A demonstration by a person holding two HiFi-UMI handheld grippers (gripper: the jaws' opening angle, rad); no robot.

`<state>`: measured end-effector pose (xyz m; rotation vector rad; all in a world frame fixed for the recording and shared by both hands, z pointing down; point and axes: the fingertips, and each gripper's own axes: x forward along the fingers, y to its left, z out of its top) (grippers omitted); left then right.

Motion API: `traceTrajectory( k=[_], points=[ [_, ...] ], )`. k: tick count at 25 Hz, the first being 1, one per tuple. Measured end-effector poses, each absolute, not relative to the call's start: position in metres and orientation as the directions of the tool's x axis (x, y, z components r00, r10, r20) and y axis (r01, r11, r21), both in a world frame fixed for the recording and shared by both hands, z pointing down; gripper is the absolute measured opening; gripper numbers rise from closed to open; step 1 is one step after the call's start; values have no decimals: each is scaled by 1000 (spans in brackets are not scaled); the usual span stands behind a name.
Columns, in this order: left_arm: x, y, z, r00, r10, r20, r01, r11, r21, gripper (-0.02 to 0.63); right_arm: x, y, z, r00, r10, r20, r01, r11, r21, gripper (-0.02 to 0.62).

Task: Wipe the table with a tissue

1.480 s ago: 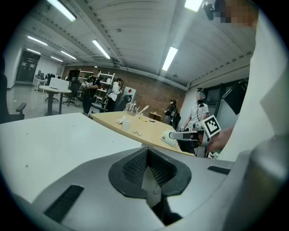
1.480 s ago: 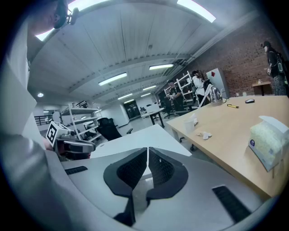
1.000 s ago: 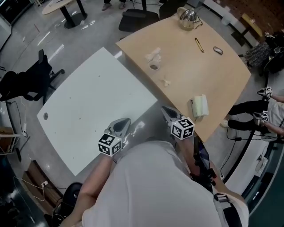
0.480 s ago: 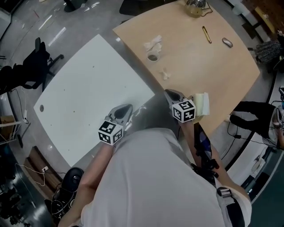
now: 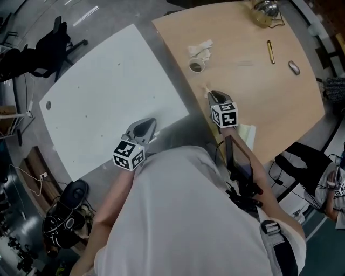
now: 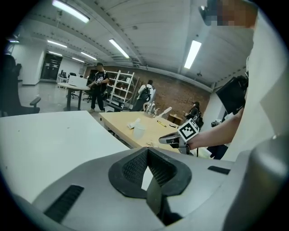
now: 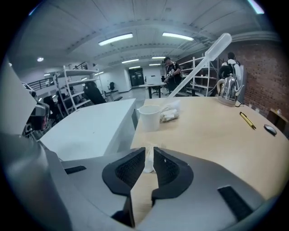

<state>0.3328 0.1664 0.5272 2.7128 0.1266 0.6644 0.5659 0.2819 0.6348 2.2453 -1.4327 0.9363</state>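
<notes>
A black office chair (image 5: 46, 47) stands at the far left, beside a large white rectangular table (image 5: 97, 91). At this table's near edge the left gripper (image 5: 151, 123) hovers with its two dark ribbed pads pressed together at the tips, nothing between them. Across a narrow gap begins the light wooden table (image 5: 259, 102), and the right gripper (image 5: 212, 95) reaches over its near left edge. Its pads are drawn close and pinch a small twisted scrap of white tissue (image 7: 148, 159) at their tips, the scrap's lower end down at the wood. Beyond it stand a white paper cup (image 5: 196, 66) and, just behind that, a crumpled wad of white tissue (image 5: 201, 48). A pale folded tissue pack (image 5: 248, 132) lies near the person's right forearm. Farther right on the wood lie a yellow pen (image 5: 270, 51) and a small grey oval object (image 5: 294, 67), with a shiny metal kettle (image 5: 264, 9) at the far edge.
</notes>
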Motion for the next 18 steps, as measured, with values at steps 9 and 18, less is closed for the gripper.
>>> traceTrajectory(
  k=[9,18],
  points=[
    [329,154,531,889,83,450,-90,-932,350,6,577,262,669,189,-628,755,-903,-414,-119,161],
    [327,144,529,885,50,463,-120,-937,330,5,582,259,681,197,-580,791,-910,-408,-72,90]
  ],
)
